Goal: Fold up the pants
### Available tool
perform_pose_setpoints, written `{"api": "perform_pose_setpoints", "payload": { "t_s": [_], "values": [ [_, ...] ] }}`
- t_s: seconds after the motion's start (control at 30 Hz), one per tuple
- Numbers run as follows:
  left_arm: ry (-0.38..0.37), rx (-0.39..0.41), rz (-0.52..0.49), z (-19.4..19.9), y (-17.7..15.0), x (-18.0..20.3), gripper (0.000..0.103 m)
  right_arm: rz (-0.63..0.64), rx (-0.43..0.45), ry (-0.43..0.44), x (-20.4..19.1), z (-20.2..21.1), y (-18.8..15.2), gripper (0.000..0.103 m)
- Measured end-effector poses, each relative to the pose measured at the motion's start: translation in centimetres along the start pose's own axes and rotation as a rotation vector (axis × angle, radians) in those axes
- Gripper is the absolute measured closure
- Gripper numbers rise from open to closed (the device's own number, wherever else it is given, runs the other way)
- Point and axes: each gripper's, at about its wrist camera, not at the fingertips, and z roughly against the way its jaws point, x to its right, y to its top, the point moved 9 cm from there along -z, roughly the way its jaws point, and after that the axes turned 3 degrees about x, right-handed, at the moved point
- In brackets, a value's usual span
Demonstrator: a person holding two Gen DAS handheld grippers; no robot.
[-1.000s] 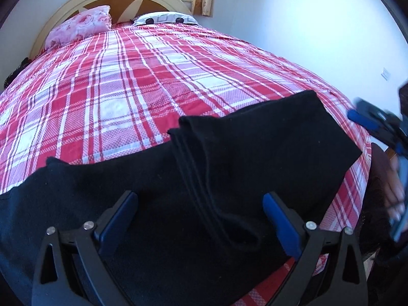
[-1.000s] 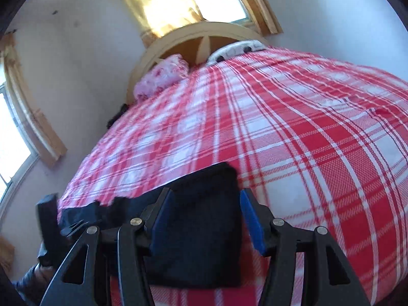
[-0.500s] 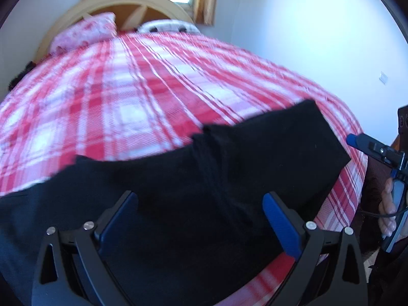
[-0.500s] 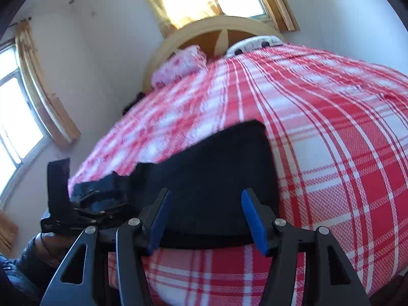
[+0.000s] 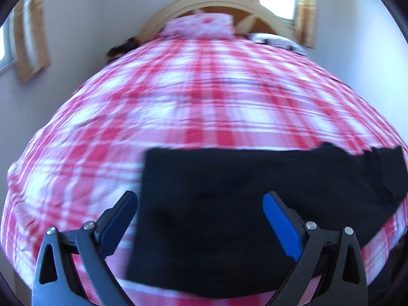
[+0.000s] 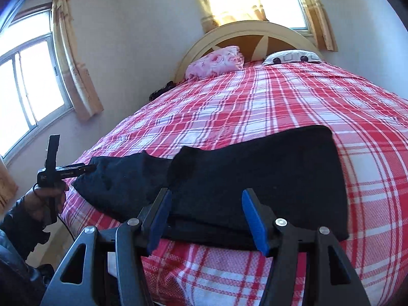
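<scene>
Pants (image 6: 255,176), black and partly folded, are lying on the bed (image 6: 255,107) along its near edge, on the red and white checked cover; the folded part is forming a thick, squared stack toward the right end in the right wrist view, while a looser, rumpled end is trailing off toward the near left corner of the bed; in the left wrist view the same pants (image 5: 229,204) are showing a straight, squared left edge and a ragged far right end, though that picture is blurred.

Right tongs (image 6: 206,219) are hovering over the near edge of the stack with their blue pads spread apart and nothing pinched between them; whether the pads are brushing the cloth I cannot tell.

Left tongs (image 5: 201,219) are standing wide apart above the squared end of the pants, pinching nothing; in the right wrist view the left tongs (image 6: 85,169) are pointing at the rumpled end, held by a hand (image 6: 43,199) in a dark sleeve beside the near left corner of the bed.

At the far end of the bed a pink pillow (image 6: 216,62) and a white patterned pillow (image 6: 290,57) are leaning against the curved headboard (image 6: 244,29); curtained windows (image 6: 28,89) are letting in bright light.
</scene>
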Motion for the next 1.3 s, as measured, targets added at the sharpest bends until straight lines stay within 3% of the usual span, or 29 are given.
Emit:
{"api": "perform_pose_setpoints", "payload": {
  "t_s": [0.07, 0.17, 0.37, 0.57, 0.67, 0.7, 0.73, 0.93, 1.13, 1.3],
  "values": [
    [0.001, -0.024, 0.055, -0.7, -0.6, -2.6, 0.002, -0.014, -0.002, 0.014, -0.4, -0.6, 0.1, 0.043],
    [-0.061, -0.067, 0.126, -2.0, -1.6, -3.6, 0.003, -0.034, -0.014, 0.026, -0.8, -1.7, 0.0, 0.043],
    [-0.108, -0.055, 0.067, -2.4, -1.5, -1.7, 0.007, -0.035, -0.048, 0.040, -2.1, -3.3, -0.8, 0.043],
    [-0.150, -0.088, 0.039, -2.5, -1.5, -0.5, 0.018, -0.049, -0.056, 0.055, -2.6, -4.0, -1.0, 0.043],
    [-0.135, -0.087, 0.054, -2.1, -1.4, -1.1, 0.046, -0.057, -0.051, 0.061, -2.8, -4.0, -1.0, 0.043],
    [-0.146, -0.085, 0.067, -1.9, -1.4, -1.4, 0.059, -0.058, -0.048, 0.063, -2.8, -3.9, -1.1, 0.043],
    [-0.169, -0.087, 0.079, -1.7, -1.5, -1.3, 0.066, -0.059, -0.045, 0.063, -2.8, -3.9, -1.1, 0.043],
    [-0.189, -0.054, 0.102, -0.3, -1.0, -0.5, 0.081, -0.085, -0.021, 0.072, -2.3, -3.4, -1.1, 0.043],
    [-0.374, 0.022, 0.164, 3.2, 1.3, 2.8, 0.082, -0.084, 0.002, 0.070, -1.8, -2.7, -0.5, 0.043],
    [-0.518, 0.073, 0.107, 6.2, 4.3, 8.8, 0.082, -0.097, 0.029, 0.038, -0.4, -1.7, 0.1, 0.043]
  ]
}}
